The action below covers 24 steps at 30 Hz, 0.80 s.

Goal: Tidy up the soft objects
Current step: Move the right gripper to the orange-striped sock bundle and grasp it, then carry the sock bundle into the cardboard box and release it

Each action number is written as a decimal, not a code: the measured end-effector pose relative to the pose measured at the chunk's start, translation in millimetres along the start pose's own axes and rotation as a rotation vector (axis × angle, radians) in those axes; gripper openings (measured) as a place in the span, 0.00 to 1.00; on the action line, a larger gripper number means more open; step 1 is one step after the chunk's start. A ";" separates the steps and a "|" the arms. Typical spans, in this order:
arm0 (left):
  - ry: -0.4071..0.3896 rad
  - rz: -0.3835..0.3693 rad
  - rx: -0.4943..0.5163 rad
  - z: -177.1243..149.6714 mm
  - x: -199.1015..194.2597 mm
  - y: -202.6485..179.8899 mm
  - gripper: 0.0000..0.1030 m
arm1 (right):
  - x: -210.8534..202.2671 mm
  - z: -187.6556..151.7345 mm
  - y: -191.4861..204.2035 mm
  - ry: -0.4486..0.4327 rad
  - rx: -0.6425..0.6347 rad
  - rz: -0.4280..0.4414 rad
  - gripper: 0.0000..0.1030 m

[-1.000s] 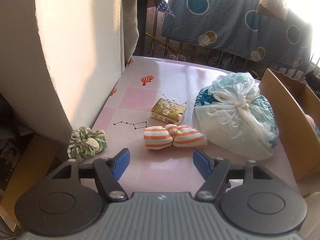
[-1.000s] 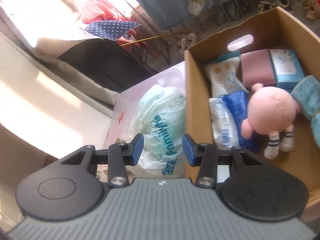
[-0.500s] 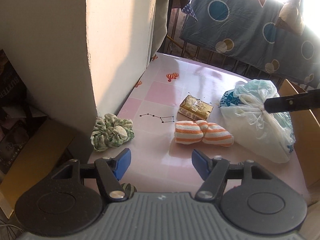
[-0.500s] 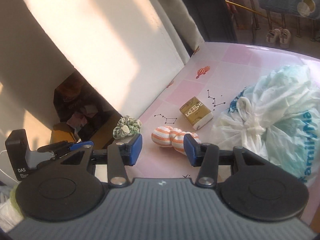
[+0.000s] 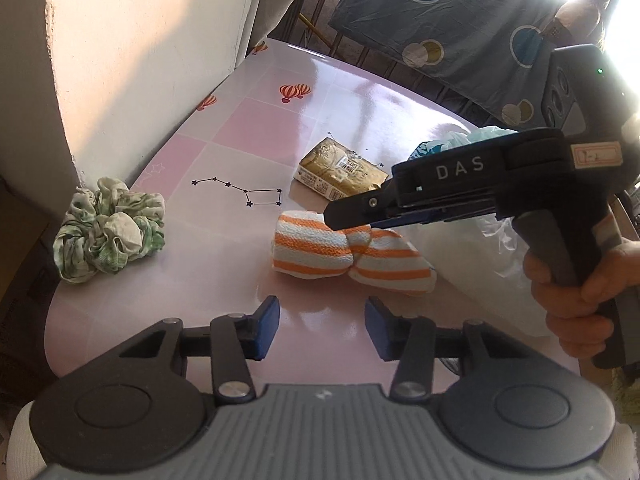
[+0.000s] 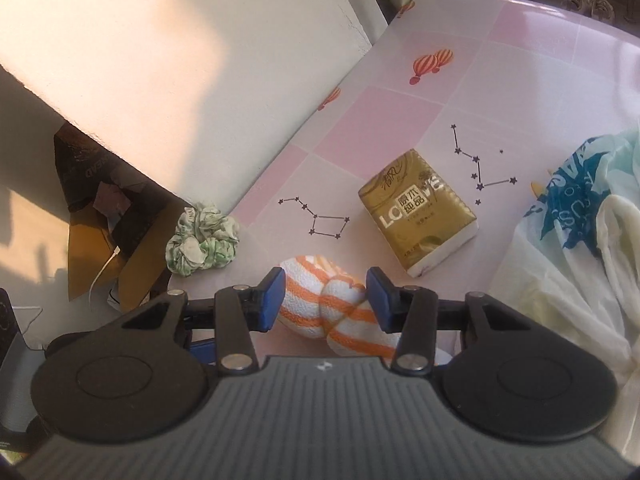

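An orange-and-white striped soft bundle lies on the pink table. My right gripper points down over it, and the bundle sits between the blue pads, which are closing slightly without visibly pressing it. In the left wrist view the right gripper reaches in from the right, its tip over the bundle's top, held by a hand. My left gripper hovers just in front of the bundle, jaws closing with nothing between them. A green scrunchie lies at the table's left edge.
A gold tissue pack lies behind the bundle. A tied white-and-teal plastic bag fills the table's right side. A cream wall borders the table on the left, and a patterned blanket hangs beyond the far edge.
The right gripper swung from the cardboard box across the plastic bag and came down over the striped bundle. The left gripper sank closer to the table and its jaws narrowed.
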<state>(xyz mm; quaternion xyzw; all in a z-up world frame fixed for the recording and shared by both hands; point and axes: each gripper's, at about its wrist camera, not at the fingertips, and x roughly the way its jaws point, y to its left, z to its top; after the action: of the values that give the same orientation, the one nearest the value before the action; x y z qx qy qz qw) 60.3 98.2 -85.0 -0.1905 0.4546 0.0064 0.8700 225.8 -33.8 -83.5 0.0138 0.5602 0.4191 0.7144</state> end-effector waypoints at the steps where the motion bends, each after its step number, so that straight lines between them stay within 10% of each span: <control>1: 0.005 -0.014 0.001 -0.1 0.7 -0.1 0.47 | -0.8 -6.8 -3.6 0.015 0.033 0.015 0.42; 9: 0.074 -0.087 -0.023 -4.2 14.8 -4.3 0.58 | -9.0 -35.7 -12.2 0.109 0.177 0.111 0.42; 24: 0.049 -0.097 -0.004 -1.3 4.1 -22.9 0.44 | -18.4 -56.7 -15.1 0.070 0.246 0.164 0.36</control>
<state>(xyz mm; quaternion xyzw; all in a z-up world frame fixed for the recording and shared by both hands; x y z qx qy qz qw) 65.9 75.8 -81.4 -0.2144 0.4660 -0.0395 0.8575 188.1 -80.4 -97.6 0.1321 0.6288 0.4044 0.6508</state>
